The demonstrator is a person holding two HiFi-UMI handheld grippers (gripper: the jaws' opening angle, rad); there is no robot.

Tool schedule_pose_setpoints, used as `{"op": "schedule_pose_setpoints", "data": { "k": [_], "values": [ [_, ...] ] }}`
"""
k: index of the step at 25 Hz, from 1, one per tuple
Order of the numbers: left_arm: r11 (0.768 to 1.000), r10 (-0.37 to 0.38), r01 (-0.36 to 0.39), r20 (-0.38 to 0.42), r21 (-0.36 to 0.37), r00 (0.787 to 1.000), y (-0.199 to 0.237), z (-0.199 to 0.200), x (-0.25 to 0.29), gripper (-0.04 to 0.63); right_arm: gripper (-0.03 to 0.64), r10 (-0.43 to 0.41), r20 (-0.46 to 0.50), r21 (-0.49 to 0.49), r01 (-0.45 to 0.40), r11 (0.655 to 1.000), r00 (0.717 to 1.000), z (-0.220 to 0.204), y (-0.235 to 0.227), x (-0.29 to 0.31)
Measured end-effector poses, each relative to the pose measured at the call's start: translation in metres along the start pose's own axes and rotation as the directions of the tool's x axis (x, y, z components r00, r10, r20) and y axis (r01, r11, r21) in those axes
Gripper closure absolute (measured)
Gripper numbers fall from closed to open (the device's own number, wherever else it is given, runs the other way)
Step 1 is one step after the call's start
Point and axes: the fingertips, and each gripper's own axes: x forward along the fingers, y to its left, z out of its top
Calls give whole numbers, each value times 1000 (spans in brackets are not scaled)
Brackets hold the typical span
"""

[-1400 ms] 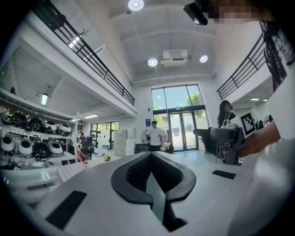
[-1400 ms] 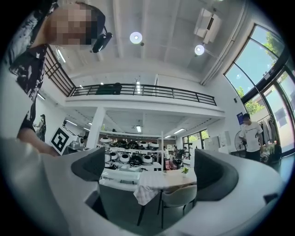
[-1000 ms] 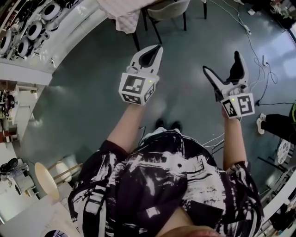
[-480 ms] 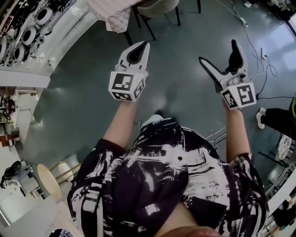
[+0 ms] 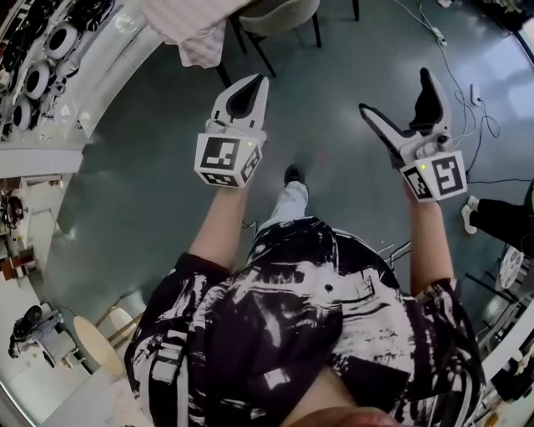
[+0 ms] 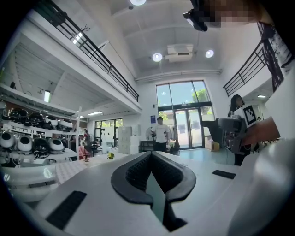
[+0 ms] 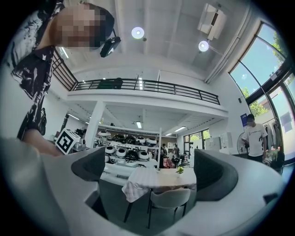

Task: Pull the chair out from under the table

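Observation:
The grey shell chair (image 7: pixel 170 199) stands tucked under a table (image 7: pixel 152 178) draped with a pale cloth, some way ahead across the floor. In the head view the chair (image 5: pixel 282 14) and the cloth's corner (image 5: pixel 188 33) sit at the top edge. Both grippers are held up in the air, well short of the chair. My left gripper (image 5: pixel 253 86) is shut with nothing in it, and its pads meet in the left gripper view (image 6: pixel 151 156). My right gripper (image 5: pixel 402 102) is open and empty, and the chair shows between its fingers (image 7: pixel 90 164).
White shelves of helmets (image 5: pixel 46 54) curve along the left. Cables (image 5: pixel 457 79) trail over the grey floor at the right, near another person's shoe (image 5: pixel 470 222). A wooden stool (image 5: pixel 93 354) stands behind me at the left. A person (image 6: pixel 162 134) stands by glass doors.
I have stepped forward, one foot now showing ahead of me. Both grippers rose a little and the left one shifted left. Table and chair slid toward the view's top-left edge.

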Motion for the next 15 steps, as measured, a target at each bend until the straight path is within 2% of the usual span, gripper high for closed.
{"op": "schedule_pose_setpoints", "data": {
  "k": [9, 15],
  "values": [
    [1000, -2, 2, 16, -15, 1000, 130, -7, 92, 594, 43, 32, -21, -20, -32, 999, 999, -28, -39, 162],
    [1000, 22, -22, 27, 4, 999, 182, 3, 125, 594, 43, 57, -9, -18, -57, 998, 998, -38, -56, 223]
  ]
}}
